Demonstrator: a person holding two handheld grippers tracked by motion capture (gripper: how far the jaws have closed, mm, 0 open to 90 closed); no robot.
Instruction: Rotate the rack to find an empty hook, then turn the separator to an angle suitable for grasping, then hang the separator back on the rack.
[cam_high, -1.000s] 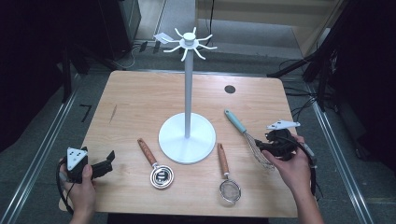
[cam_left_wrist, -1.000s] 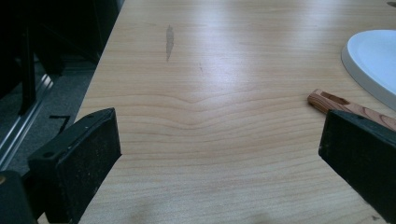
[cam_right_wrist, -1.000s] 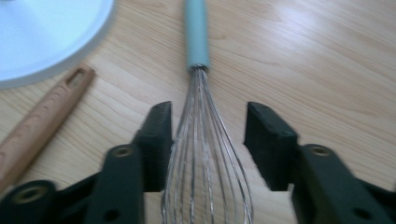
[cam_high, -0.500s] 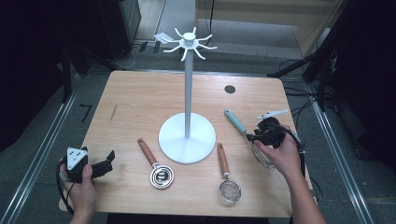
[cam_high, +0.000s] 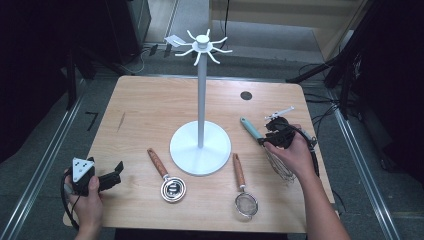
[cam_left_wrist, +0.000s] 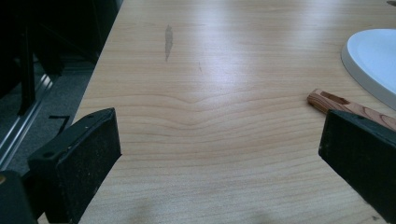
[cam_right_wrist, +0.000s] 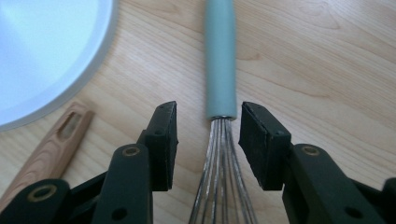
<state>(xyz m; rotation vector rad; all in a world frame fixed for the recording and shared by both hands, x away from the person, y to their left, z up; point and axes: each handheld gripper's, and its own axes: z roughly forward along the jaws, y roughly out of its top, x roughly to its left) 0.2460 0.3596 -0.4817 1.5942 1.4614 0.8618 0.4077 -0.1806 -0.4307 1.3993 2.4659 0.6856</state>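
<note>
Wooden table (cam_high: 150, 120), right gripper (cam_right_wrist: 208, 126) jaws open astride whisk (cam_right_wrist: 220, 70), left gripper (cam_left_wrist: 219, 154) jaws wide apart, gripping nothing.

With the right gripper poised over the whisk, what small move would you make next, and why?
Probably shut the right gripper on the whisk. Its jaws are open and already stand on either side of the spot where the wires meet the teal handle, with a gap on each side. The whisk lies flat on the table, not yet held, so closing there should give a grip for lifting.
</note>
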